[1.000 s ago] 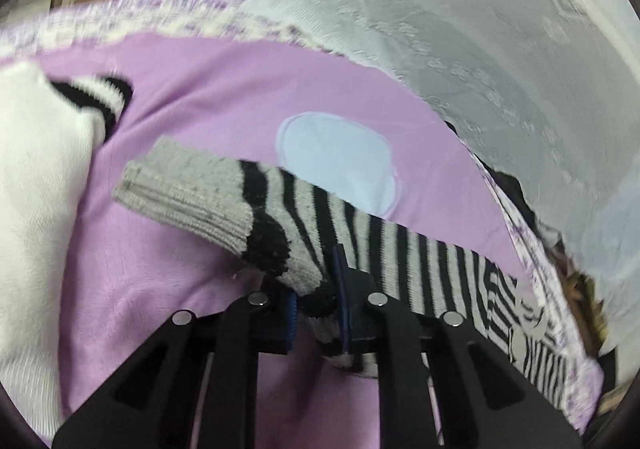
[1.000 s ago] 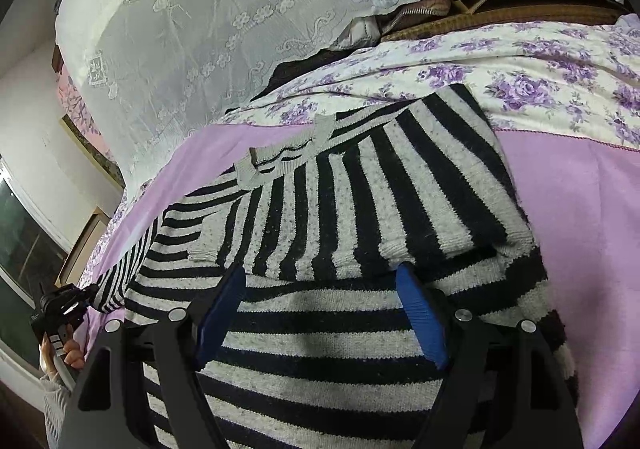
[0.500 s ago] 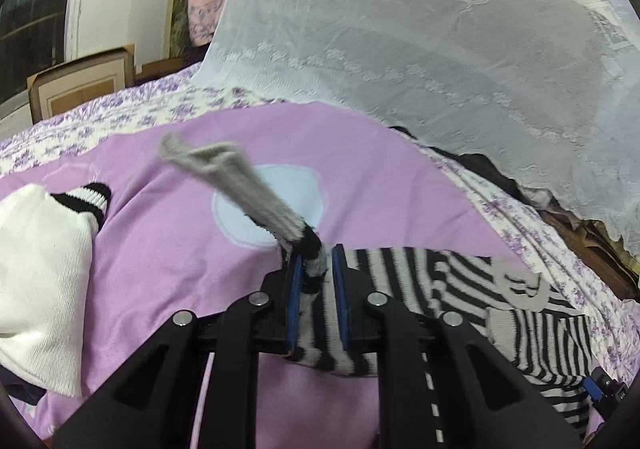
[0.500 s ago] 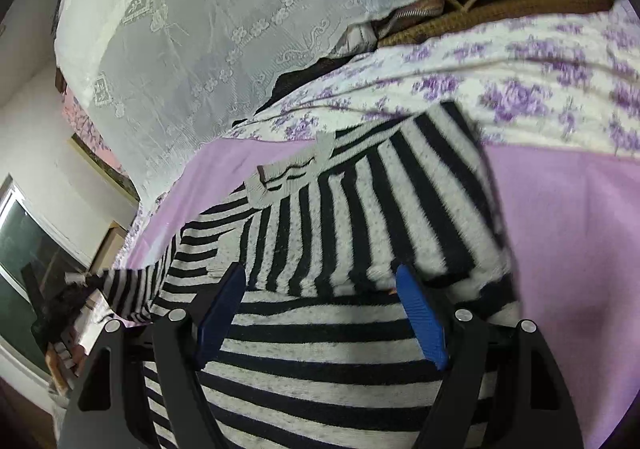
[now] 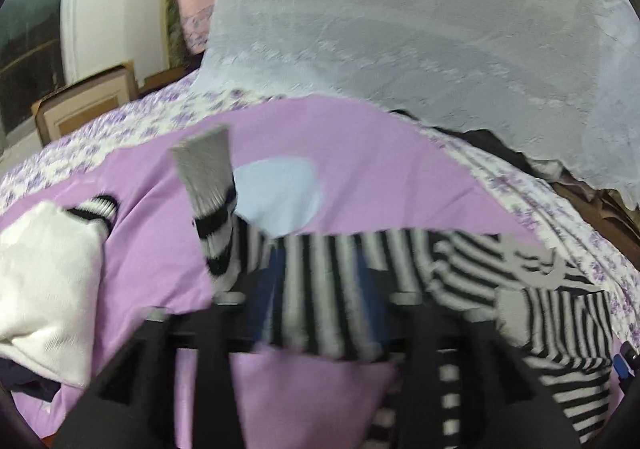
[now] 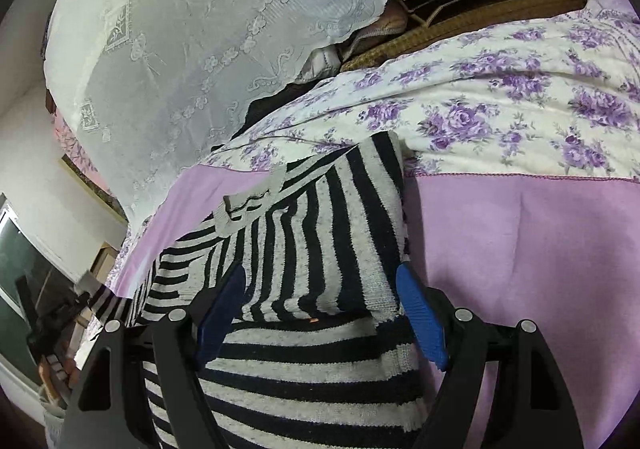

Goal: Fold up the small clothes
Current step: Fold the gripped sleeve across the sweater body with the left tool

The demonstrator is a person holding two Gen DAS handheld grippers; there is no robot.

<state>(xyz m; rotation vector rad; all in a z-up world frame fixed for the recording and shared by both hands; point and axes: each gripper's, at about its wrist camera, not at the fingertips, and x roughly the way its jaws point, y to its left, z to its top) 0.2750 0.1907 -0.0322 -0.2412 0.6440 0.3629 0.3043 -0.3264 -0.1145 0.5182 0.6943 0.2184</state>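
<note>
A black-and-grey striped sweater point(image 6: 320, 249) lies on a lilac sheet point(image 6: 520, 249). In the left wrist view its sleeve point(image 5: 320, 289) drapes across my left gripper point(image 5: 320, 301), whose blue pads stand wide apart; the grey cuff point(image 5: 206, 165) sticks up beyond it. The image is blurred. My right gripper point(image 6: 320, 313) is open, its blue pads point(image 6: 424, 321) either side of the folded sweater edge, just above the cloth.
A white garment with a striped cuff point(image 5: 44, 281) lies at the left. A floral bedsheet point(image 6: 520, 97) lies beyond the lilac sheet. A white lace curtain point(image 5: 440, 29) hangs behind. A framed board point(image 5: 84, 101) stands by the wall.
My left gripper has opened; half a second ago it was shut on the sleeve near the cuff. The sleeve now lies loose across the open fingers. My right gripper has shifted slightly.
</note>
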